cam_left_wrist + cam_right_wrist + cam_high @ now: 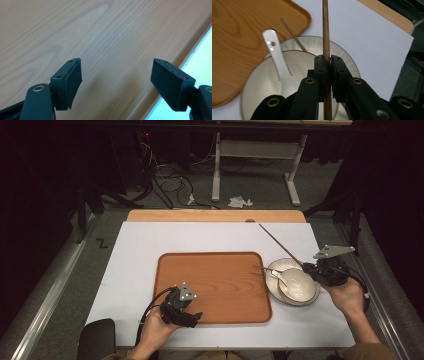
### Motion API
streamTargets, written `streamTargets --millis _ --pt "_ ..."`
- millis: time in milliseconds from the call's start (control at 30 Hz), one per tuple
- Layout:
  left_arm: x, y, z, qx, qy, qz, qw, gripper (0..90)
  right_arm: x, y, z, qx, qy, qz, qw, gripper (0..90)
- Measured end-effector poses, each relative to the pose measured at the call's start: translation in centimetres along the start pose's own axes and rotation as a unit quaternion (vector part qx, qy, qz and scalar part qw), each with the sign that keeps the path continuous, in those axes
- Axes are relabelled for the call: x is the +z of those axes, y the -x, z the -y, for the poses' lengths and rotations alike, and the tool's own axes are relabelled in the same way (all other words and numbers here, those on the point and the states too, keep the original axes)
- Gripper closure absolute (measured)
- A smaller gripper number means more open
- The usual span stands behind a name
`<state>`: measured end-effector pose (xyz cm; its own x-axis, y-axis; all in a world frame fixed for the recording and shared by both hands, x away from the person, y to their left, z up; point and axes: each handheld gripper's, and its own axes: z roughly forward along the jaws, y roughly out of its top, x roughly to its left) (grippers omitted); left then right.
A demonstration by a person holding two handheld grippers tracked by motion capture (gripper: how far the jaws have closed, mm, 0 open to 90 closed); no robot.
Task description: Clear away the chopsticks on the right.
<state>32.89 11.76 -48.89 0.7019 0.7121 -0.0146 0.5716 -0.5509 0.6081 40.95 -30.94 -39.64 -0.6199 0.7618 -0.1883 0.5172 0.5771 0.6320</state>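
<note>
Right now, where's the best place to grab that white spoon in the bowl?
Grip the white ceramic spoon by its slim handle, near the end with the small hole, coming from above. Its scoop lies low inside the cream bowl, but the handle slopes up past the rim, probably leaving room for the fingers on both sides.

light: bright table, dark surroundings | focus: high view soft — close-ups sharper

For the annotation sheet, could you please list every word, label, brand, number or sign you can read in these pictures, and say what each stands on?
None: no readable text on the wooden tray, the bowl, the white spoon, the chopstick or either hand-held gripper.
A dark Z-shaped mark lies on the floor left of the table; whether it is a letter cannot be told.
</note>
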Motion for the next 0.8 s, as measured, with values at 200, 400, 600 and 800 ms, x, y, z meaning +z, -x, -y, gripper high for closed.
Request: streamTargets --millis 200,400,600,800 --pt "0.5 0.0 -0.6 0.01 -0.001 0.004 0.9999 24.9 -0.9 -2.5 -0.1 -0.002 0.009 -0.017 0.9998 84.9" --pt "0.5 -0.1 -0.7 0.008 0.002 0.006 0.9999 24.9 -1.0 -4.8 0.1 0.003 0.016 -0.044 0.9989 84.9" --pt "0.6 -0.1 -0.8 0.008 -0.003 0.005 0.9999 24.9 -0.5 -7.0 0.3 -0.005 0.021 -0.065 0.9976 84.8" --pt "0.5 -0.1 -0.7 0.006 -0.001 0.006 1.0 24.9 1.0 -9.1 0.6 -0.011 0.008 -0.08 0.9967 84.8"
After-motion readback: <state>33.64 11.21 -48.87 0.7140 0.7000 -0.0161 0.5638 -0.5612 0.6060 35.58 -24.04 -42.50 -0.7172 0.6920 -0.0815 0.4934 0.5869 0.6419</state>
